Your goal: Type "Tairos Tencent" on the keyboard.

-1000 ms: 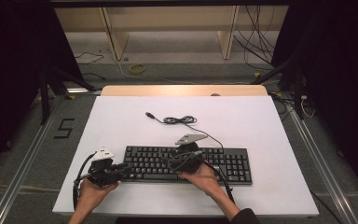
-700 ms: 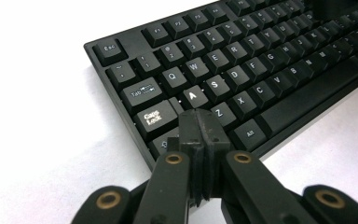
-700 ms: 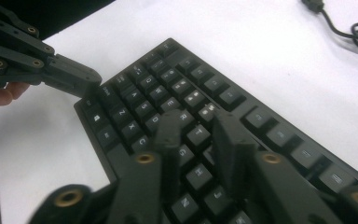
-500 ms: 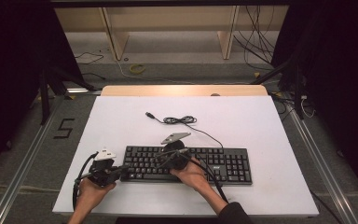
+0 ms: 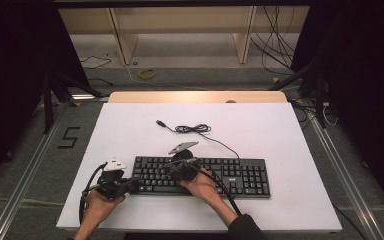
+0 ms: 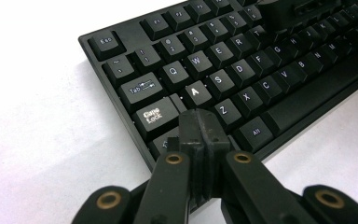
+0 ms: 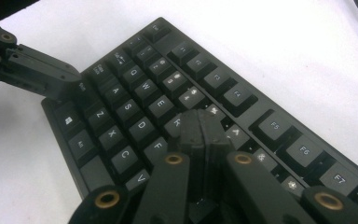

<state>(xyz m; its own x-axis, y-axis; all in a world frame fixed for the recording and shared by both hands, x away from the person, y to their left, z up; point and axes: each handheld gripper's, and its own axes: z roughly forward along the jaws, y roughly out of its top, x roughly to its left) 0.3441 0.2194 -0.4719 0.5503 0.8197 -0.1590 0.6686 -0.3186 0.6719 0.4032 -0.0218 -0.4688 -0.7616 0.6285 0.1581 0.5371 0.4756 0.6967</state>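
Both grippers have just closed their fingers, nothing between them: left gripper [image 6: 200,122] clenched over the Shift/Caps Lock area, right gripper [image 7: 200,125] clenched, moved left w/ its tip near the R/T keys. Keyboard [image 5: 240,176] lies near the counter [image 5: 290,130] front edge. Probably key pressing starts now.

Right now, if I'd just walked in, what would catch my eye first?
Probably the black keyboard lying at the near side of the white table, with a person's two hands on it. Each hand holds a claw with its jaws shut: the left claw pokes at the keyboard's left end beside Caps Lock, the right claw at the upper letter rows. Behind the keyboard its loose cable lies partly coiled.
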